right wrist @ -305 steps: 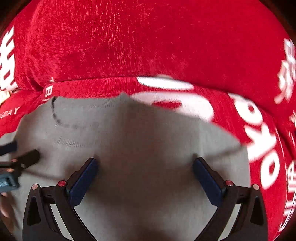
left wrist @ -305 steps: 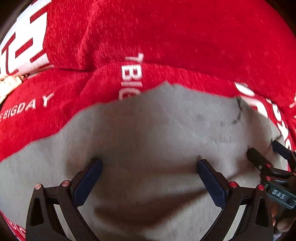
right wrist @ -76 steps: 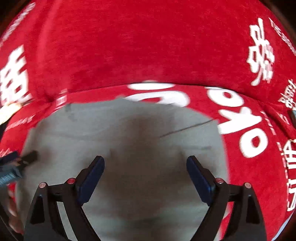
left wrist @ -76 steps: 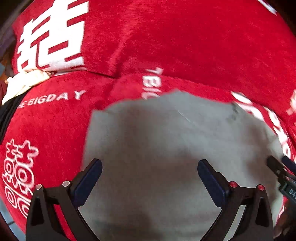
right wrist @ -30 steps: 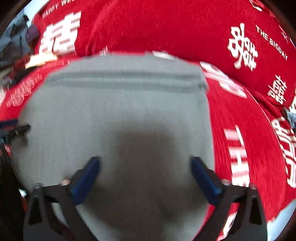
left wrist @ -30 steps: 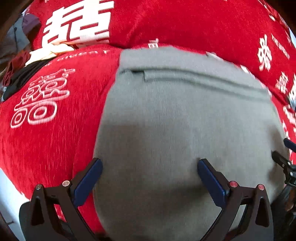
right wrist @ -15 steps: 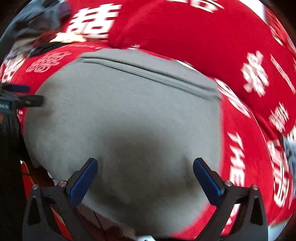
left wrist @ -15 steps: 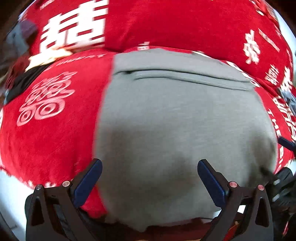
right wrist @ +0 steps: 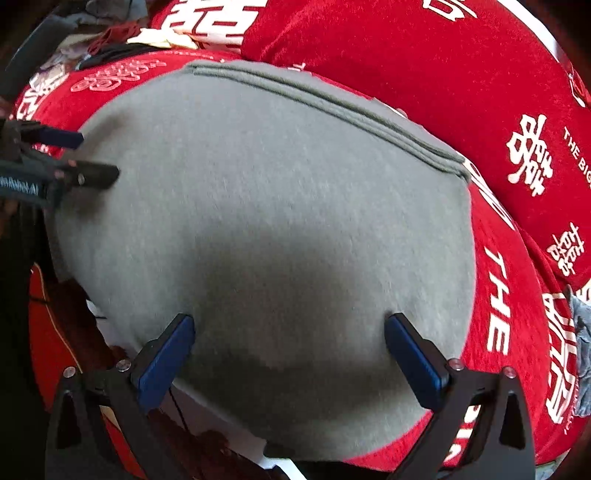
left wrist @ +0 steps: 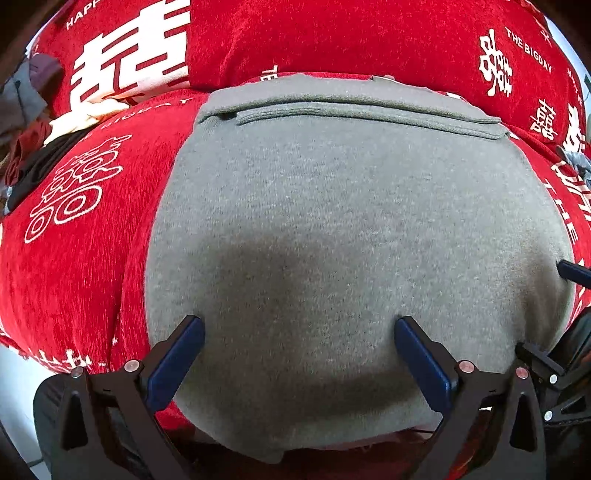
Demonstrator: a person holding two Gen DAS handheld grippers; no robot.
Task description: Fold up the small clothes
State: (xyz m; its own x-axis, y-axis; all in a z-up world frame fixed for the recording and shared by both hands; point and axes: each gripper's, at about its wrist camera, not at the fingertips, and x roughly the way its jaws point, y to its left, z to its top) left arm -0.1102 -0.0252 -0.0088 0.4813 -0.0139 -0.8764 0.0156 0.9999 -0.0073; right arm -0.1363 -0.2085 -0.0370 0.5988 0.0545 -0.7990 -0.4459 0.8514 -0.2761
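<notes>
A grey knit garment [left wrist: 351, 229] lies folded flat on a red cover, with stacked layered edges along its far side [left wrist: 351, 107]. It also fills the right wrist view [right wrist: 266, 221]. My left gripper [left wrist: 295, 332] is open and empty, its blue-padded fingers above the garment's near edge. My right gripper [right wrist: 288, 328] is open and empty too, above the garment's near part. The right gripper shows at the right edge of the left wrist view [left wrist: 561, 354]. The left gripper shows at the left of the right wrist view [right wrist: 62, 158].
The red cover [left wrist: 85, 236] with white lettering spreads under the garment, and a red cushion [left wrist: 332, 37] rises behind it. A heap of other clothes [right wrist: 110, 33] lies at the far left. The cover's front edge drops off just below the grippers.
Both grippers have pulled back and risen from the garment, staying open. More of the folded garment and the cover's front edge now show.
</notes>
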